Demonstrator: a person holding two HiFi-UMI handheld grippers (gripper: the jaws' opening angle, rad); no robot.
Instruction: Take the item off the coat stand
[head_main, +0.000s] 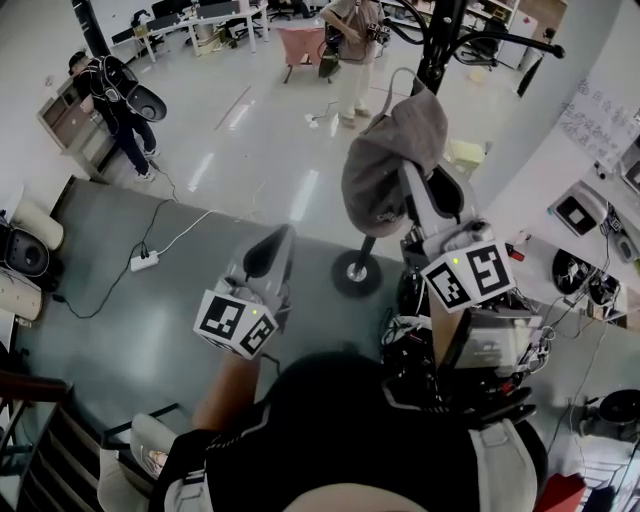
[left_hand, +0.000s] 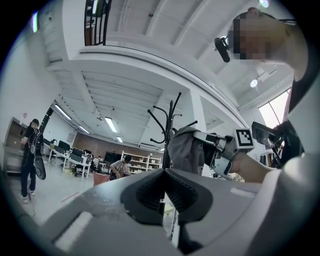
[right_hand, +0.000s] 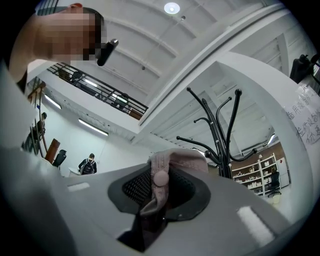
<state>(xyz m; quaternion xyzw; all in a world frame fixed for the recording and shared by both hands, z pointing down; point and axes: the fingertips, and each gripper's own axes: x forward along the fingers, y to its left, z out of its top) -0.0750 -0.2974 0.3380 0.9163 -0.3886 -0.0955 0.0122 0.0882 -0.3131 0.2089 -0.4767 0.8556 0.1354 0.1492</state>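
A grey cap (head_main: 390, 160) with a button on top hangs from my right gripper (head_main: 412, 185), whose jaws are shut on its fabric. In the right gripper view the cap (right_hand: 172, 162) is pinched between the pads of that gripper (right_hand: 159, 185). It sits just left of the black coat stand (right_hand: 220, 130) with no hook visibly in it. The stand's pole (head_main: 437, 50) rises right behind the cap, and its round base (head_main: 357, 272) rests on the floor. My left gripper (head_main: 265, 255) is lower and to the left, shut and holding nothing (left_hand: 162, 172). From its view the cap (left_hand: 185, 147) shows beside the stand (left_hand: 170, 125).
A person with a backpack (head_main: 115, 95) stands at the far left and another person (head_main: 352, 50) beyond the stand. A power strip with a cable (head_main: 143, 262) lies on the floor. A bench with gear (head_main: 585, 270) lines the right side.
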